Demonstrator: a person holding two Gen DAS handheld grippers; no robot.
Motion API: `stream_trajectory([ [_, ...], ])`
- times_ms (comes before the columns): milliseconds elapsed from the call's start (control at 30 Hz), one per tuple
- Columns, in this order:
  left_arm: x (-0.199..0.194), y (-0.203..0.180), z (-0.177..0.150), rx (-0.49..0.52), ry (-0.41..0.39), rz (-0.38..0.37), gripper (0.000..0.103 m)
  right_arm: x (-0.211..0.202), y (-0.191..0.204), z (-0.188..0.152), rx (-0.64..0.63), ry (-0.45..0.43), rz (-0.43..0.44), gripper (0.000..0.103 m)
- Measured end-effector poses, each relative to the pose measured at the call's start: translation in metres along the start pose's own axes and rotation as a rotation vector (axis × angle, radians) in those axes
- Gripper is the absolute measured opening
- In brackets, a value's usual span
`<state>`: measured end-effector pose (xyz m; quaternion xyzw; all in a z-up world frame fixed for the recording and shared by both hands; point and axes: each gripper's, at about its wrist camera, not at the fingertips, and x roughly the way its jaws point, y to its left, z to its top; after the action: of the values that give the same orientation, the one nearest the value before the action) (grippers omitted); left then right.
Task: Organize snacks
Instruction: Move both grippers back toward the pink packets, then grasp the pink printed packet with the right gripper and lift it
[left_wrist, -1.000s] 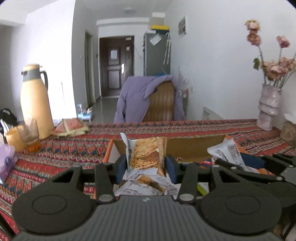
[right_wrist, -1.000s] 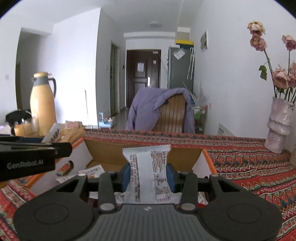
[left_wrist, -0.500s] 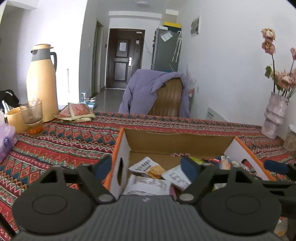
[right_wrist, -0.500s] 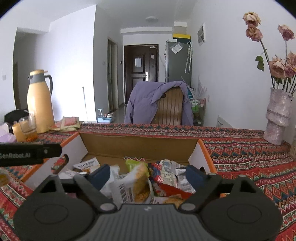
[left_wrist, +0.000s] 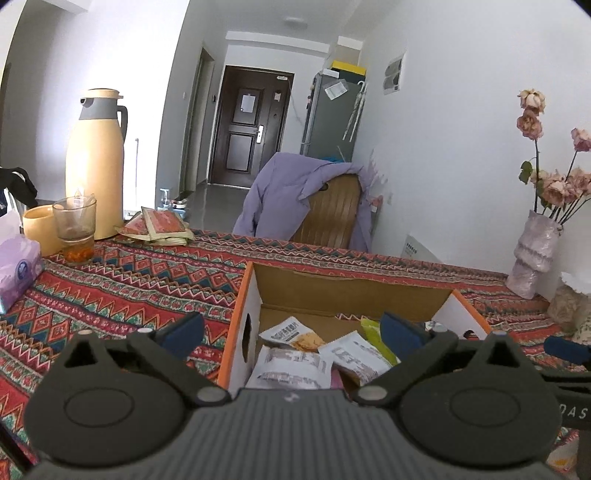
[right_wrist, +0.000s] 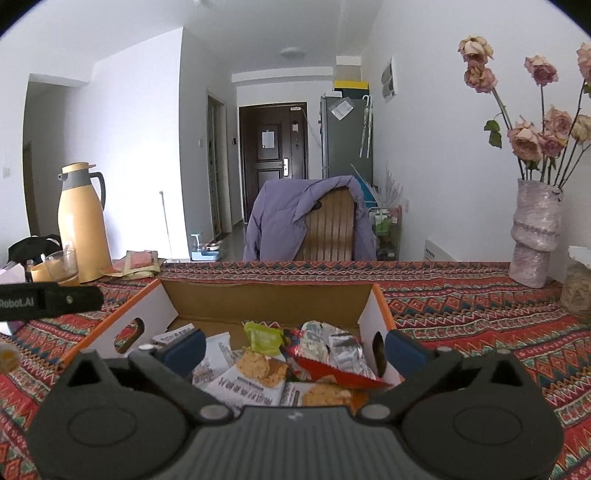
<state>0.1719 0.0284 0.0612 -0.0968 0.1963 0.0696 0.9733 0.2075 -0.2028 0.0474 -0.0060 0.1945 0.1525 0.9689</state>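
Observation:
An open cardboard box (left_wrist: 347, 288) (right_wrist: 266, 299) with orange edges sits on the patterned tablecloth and holds several snack packets. White cracker packets (left_wrist: 291, 334) (right_wrist: 243, 384), a green packet (right_wrist: 264, 338) and a red and silver packet (right_wrist: 328, 354) lie inside. My left gripper (left_wrist: 291, 336) is open and empty above the box's left wall. My right gripper (right_wrist: 293, 345) is open and empty above the packets at the box's near side.
A yellow thermos (left_wrist: 96, 162), a glass (left_wrist: 75, 229), a yellow cup (left_wrist: 38, 229) and a purple tissue pack (left_wrist: 16, 266) stand at the left. Flat red sachets (left_wrist: 159, 227) lie behind. A vase of dried roses (right_wrist: 535, 243) stands at the right. A chair with a purple jacket (right_wrist: 314, 221) is beyond the table.
Both grippers opened and let their snack packets fall into the box. Both then pulled back and rose a little.

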Motion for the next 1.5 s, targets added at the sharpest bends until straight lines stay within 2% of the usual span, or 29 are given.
stream_trajectory([
  [267,-0.034,0.005,-0.021,0.007,0.006,-0.036,0.103,-0.036,0.007,-0.021,-0.030,0.012,0.015,0.103],
  [567,-0.053,0.014,-0.055,0.029,0.068,-0.036,0.103,-0.056,0.018,-0.057,-0.049,0.082,0.032,0.103],
  [900,-0.060,0.029,-0.089,0.051,0.138,0.007,0.103,-0.043,0.051,-0.079,-0.075,0.189,0.081,0.103],
  [1233,-0.061,0.041,-0.102,0.035,0.156,0.019,0.103,-0.016,0.071,-0.086,-0.070,0.281,0.054,0.103],
  [1500,-0.057,0.042,-0.108,0.037,0.167,-0.001,0.103,-0.008,0.065,-0.093,-0.053,0.310,0.006,0.103],
])
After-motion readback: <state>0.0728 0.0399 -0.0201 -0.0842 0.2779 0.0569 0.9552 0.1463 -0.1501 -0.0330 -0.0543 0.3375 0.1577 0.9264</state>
